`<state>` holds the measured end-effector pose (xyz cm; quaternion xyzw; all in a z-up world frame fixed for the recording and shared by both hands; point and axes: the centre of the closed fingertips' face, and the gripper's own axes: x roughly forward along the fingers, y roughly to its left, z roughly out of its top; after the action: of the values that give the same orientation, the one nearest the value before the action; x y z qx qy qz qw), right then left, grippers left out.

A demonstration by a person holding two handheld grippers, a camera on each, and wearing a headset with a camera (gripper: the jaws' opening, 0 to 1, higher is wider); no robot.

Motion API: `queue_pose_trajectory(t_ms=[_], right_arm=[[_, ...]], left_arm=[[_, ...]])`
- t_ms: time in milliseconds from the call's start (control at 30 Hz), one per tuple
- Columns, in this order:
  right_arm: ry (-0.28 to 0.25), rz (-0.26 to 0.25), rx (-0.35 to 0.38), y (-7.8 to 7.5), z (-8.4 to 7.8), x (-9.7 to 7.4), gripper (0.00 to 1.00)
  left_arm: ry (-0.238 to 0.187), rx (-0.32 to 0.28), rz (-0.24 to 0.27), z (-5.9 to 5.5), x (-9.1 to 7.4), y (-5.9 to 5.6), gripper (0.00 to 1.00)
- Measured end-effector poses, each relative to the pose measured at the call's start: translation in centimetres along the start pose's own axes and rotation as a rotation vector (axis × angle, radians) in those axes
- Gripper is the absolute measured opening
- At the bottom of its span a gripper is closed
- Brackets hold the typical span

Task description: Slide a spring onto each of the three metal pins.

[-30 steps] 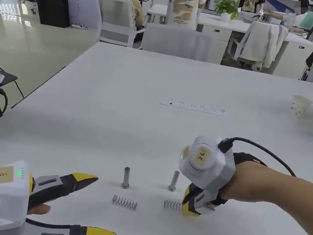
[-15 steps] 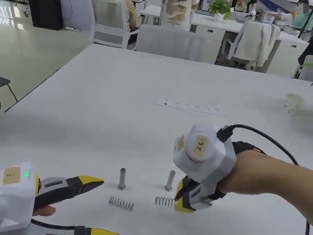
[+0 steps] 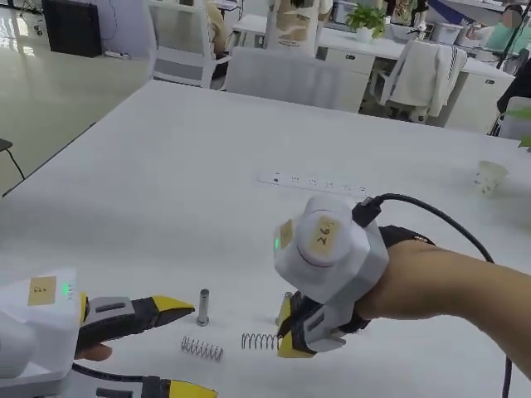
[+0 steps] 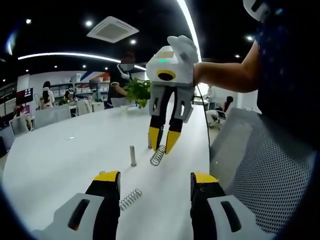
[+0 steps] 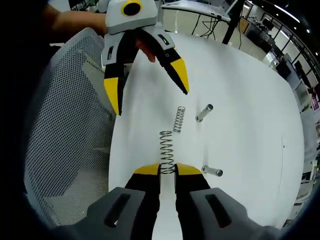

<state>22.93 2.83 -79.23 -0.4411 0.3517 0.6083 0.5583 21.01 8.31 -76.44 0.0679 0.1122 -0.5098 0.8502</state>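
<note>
Right gripper [image 5: 167, 171]: jaws clamped on one end of spring [image 5: 166, 145].
Left gripper [image 4: 155, 176]: jaws apart, empty; second spring [image 4: 130, 199] lies near upright pin [image 4: 133, 156].

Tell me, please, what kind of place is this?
Probably an open-plan office: a long white table with a power strip, office chairs behind it, and a potted plant beyond.

head view looks down over the table [image 3: 207, 166]; gripper views face each other, sharing the loose spring [image 4: 130, 199].
</note>
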Motion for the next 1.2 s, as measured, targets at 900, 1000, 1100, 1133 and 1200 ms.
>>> queue_pose_trajectory(t_ms=[900,1000,1100,1133,1200], right_arm=[[-0.017,0.019,-0.103,1.3,2.9,-0.4,0.08],[-0.020,0.019,-0.108,1.4,3.1,-0.5,0.08],[-0.022,0.019,-0.113,1.5,3.3,-0.5,0.08],[-0.022,0.018,-0.117,1.5,3.3,-0.5,0.08],[-0.022,0.019,-0.119,1.5,3.3,-0.6,0.08]], left_arm=[[-0.015,0.053,-0.051,1.1,1.1,-1.0,0.29],[-0.014,0.059,-0.054,1.1,1.2,-1.0,0.26],[-0.014,0.062,-0.056,1.1,1.2,-1.0,0.24],[-0.015,0.061,-0.057,1.1,1.2,-1.0,0.23],[-0.017,0.062,-0.057,1.1,1.2,-1.0,0.22]])
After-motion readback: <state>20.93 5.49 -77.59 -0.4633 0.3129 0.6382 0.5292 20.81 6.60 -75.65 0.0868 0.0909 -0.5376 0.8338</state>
